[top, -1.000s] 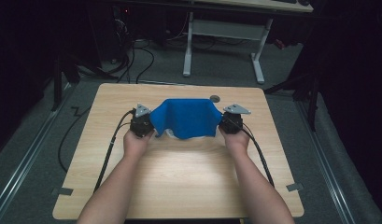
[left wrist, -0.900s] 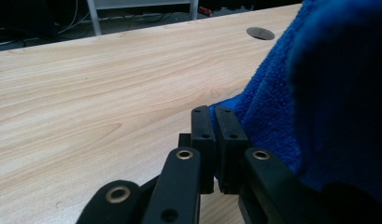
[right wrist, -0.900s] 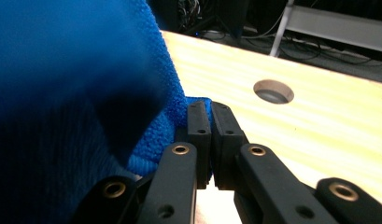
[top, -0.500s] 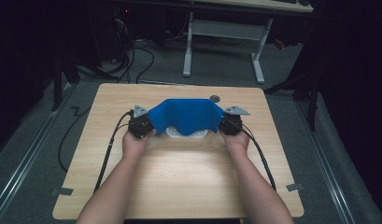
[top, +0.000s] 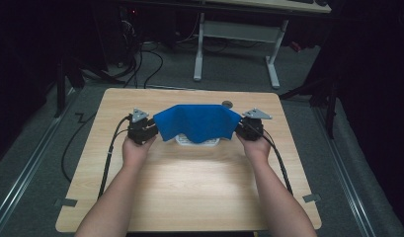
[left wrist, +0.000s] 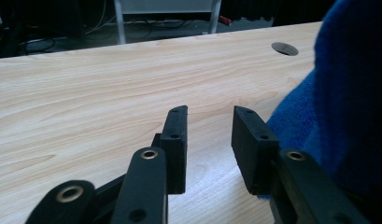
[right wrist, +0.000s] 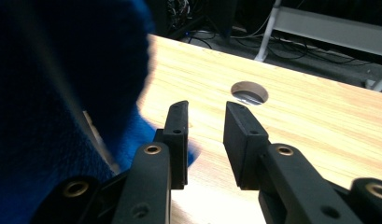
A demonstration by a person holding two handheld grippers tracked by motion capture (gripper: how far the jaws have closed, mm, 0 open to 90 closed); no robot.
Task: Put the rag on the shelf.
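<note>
Blue cloth (top: 197, 123) stretches side to side over the wooden table (top: 189, 182), its long axis running between the left gripper (top: 141, 129) and the right gripper (top: 250, 127), its lower edge dipping onto a white object (top: 197, 141). Each gripper's own view shows its jaws apart with nothing between them, the cloth just beside them.
</note>
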